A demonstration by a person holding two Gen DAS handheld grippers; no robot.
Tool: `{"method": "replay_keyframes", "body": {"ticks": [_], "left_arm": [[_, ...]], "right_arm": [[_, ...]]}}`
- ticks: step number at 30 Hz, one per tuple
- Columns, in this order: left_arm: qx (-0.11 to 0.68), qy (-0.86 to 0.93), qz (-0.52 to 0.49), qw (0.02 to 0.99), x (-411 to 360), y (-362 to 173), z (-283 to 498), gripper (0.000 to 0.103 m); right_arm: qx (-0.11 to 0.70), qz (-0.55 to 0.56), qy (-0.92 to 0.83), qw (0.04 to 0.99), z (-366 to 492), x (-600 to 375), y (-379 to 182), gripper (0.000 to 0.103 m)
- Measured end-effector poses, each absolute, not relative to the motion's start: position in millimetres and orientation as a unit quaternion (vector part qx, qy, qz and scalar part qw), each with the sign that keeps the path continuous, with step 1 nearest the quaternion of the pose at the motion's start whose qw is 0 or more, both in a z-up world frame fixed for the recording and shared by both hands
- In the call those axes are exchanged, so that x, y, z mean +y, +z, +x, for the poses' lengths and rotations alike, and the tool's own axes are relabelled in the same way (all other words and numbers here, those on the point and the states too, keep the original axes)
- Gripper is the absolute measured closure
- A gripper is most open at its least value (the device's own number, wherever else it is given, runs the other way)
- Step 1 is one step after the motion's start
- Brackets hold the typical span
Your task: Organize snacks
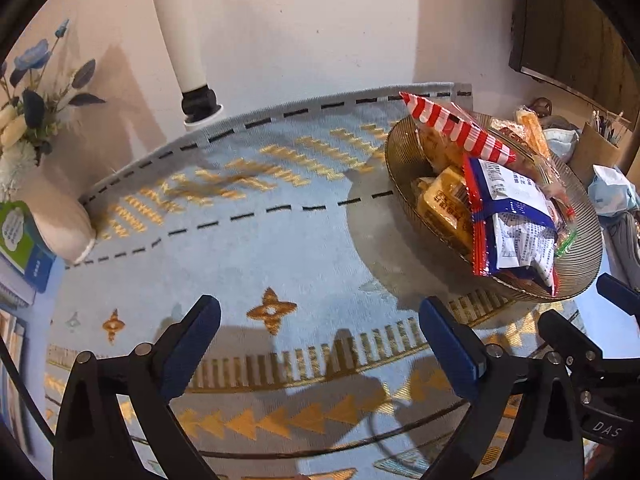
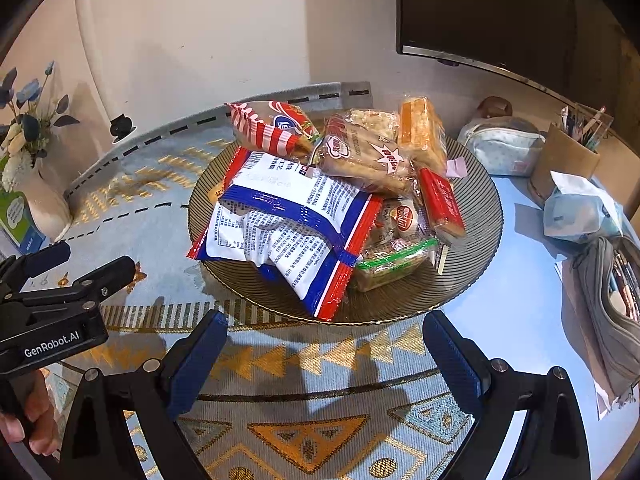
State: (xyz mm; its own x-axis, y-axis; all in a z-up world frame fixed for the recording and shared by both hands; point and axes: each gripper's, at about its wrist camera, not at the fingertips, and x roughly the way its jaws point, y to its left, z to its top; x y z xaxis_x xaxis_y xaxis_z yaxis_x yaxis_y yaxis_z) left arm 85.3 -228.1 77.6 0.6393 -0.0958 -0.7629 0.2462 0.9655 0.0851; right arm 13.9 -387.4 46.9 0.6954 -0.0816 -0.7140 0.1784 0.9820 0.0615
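A ribbed brown glass plate (image 2: 476, 208) (image 1: 588, 264) on the patterned cloth holds a heap of snack packets. On top lies a large white, blue and red bag (image 2: 288, 224) (image 1: 516, 224). Behind it sit a red-striped bag (image 2: 268, 128) (image 1: 456, 128), a clear bread packet (image 2: 364, 156) and an orange cake slice (image 2: 422, 132). My right gripper (image 2: 326, 330) stands open just in front of the plate with nothing in it. My left gripper (image 1: 320, 316) is open over bare cloth, left of the plate. In the right wrist view it shows as the left gripper (image 2: 82, 258) at the left edge.
A vase of blue flowers (image 1: 28, 120) and a green box (image 1: 18, 236) stand at the left. To the right of the plate are a pouch (image 2: 504, 144), a pen holder (image 2: 568, 156), a tissue pack (image 2: 580, 212) and a grey shoe (image 2: 612, 300). A dark screen (image 2: 500, 12) hangs behind.
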Motion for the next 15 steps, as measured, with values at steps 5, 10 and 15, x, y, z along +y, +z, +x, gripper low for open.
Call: {"method": "replay_keyframes", "body": {"ticks": [5,10,15], "left_arm": [[0.408,-0.092,0.102,0.903,-234.1,76.5,82.8,0.003],[0.416,-0.091,0.098,0.900,-235.2,74.0,84.8,0.003],[0.421,-0.083,0.090,0.899,-234.5,71.3,87.4,0.003]], "right_arm": [[0.381,0.068,-0.072,0.919,12.2,-390.8,48.8,0.005],[0.378,0.069,-0.068,0.921,11.6,-392.9,50.1,0.005],[0.379,0.066,-0.062,0.921,13.3,-391.1,49.1,0.005]]}}
